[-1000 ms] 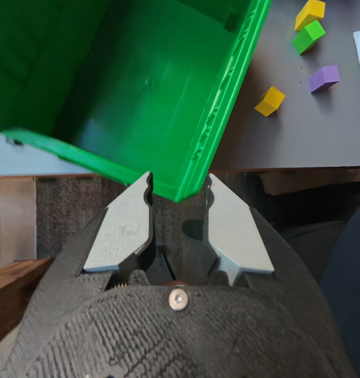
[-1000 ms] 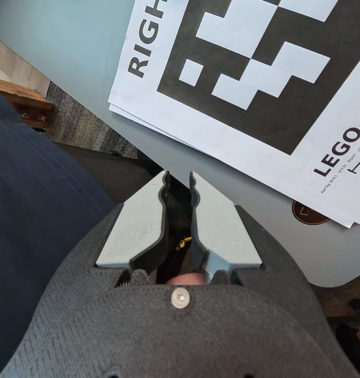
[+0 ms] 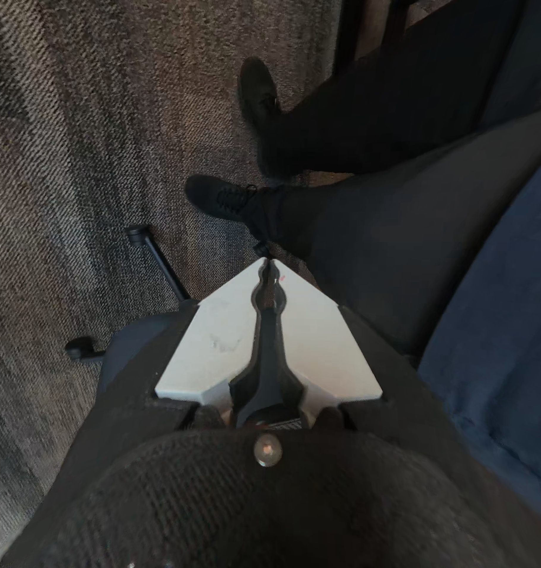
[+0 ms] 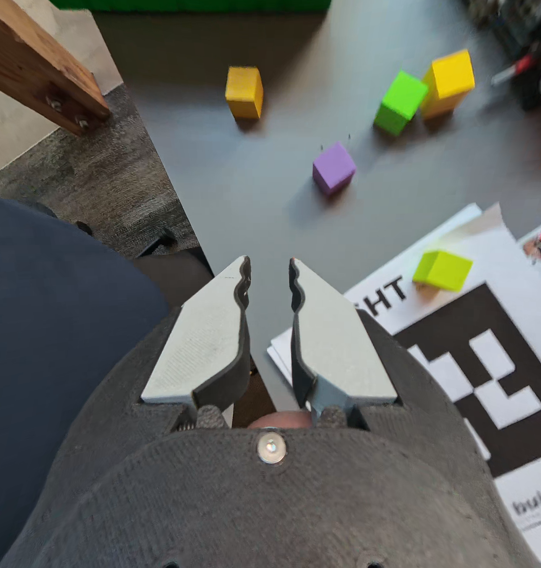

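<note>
Yellow cubes [image 4: 244, 92] two, green two, purple one; right fingers [image 4: 214, 332] apart, left fingers [image 3: 214, 338] together, bare.

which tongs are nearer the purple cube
Right. The right tongs hang open over the grey table, with the purple cube just ahead; the left tongs point at carpet, no cube in view.

The left tongs [image 3: 268, 261] point down toward a grey-brown carpet [image 3: 78, 123], with the two pale fingers [image 3: 214, 338] closed tip against tip and nothing between them. Just ahead of the tips is a person's leg in dark trousers [image 3: 370, 246] with a black laced shoe [image 3: 220, 196]; a second dark shoe [image 3: 257, 89] is farther away. To the left, black chair legs with castors [image 3: 137, 235] stand on the carpet. On the right is dark blue cloth [image 3: 493, 338].
</note>
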The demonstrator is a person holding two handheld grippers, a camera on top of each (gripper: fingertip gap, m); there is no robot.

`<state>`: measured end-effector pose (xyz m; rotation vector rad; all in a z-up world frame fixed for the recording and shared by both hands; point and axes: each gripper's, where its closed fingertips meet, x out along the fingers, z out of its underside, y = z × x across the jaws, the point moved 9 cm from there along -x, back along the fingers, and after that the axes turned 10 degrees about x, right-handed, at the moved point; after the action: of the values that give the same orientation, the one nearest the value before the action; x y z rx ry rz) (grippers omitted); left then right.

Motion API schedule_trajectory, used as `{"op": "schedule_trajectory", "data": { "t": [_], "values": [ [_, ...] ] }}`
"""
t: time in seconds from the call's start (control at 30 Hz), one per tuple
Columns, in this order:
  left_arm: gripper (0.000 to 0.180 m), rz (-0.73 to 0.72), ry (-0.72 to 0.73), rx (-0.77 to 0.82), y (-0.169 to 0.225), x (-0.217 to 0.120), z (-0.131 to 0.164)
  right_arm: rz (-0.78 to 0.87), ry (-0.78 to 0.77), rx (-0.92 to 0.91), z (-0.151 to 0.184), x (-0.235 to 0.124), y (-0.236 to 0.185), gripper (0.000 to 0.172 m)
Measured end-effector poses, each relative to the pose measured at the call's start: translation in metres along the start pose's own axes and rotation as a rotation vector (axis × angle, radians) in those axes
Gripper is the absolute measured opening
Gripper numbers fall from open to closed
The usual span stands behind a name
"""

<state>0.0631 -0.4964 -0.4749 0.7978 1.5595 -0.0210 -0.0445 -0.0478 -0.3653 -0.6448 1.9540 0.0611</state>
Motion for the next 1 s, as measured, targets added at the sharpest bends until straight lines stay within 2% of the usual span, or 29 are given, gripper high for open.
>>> {"op": "schedule_trajectory", "data": {
  "t": [0.2, 0.37, 0.5, 0.6, 0.77, 1.0],
  "values": [
    [0.000, -0.184, -0.058, -0.081, 0.008, -0.021, 0.002, -0.128, 0.046, -0.112, -0.043, 0.023, -0.003, 0.023],
    [0.000, -0.409, -0.218, -0.072, 0.011, -0.040, 0.005, -0.219, 0.055, -0.210, -0.066, 0.040, -0.001, 0.024],
    [0.000, -0.481, -0.222, -0.107, 0.013, -0.051, -0.009, -0.255, 0.040, -0.344, -0.072, 0.048, 0.002, 0.025],
    [0.000, -0.529, -0.241, -0.023, 0.014, -0.054, -0.026, -0.251, 0.030, -0.410, -0.078, 0.054, 0.005, 0.027],
    [0.000, -0.495, -0.277, 0.086, -0.002, -0.046, -0.044, -0.235, 0.015, -0.454, -0.090, 0.065, 0.000, 0.028],
    [0.000, -0.322, -0.257, 0.217, -0.049, -0.035, -0.054, -0.123, -0.049, -0.402, -0.097, 0.079, -0.027, 0.028]
  ]
}}
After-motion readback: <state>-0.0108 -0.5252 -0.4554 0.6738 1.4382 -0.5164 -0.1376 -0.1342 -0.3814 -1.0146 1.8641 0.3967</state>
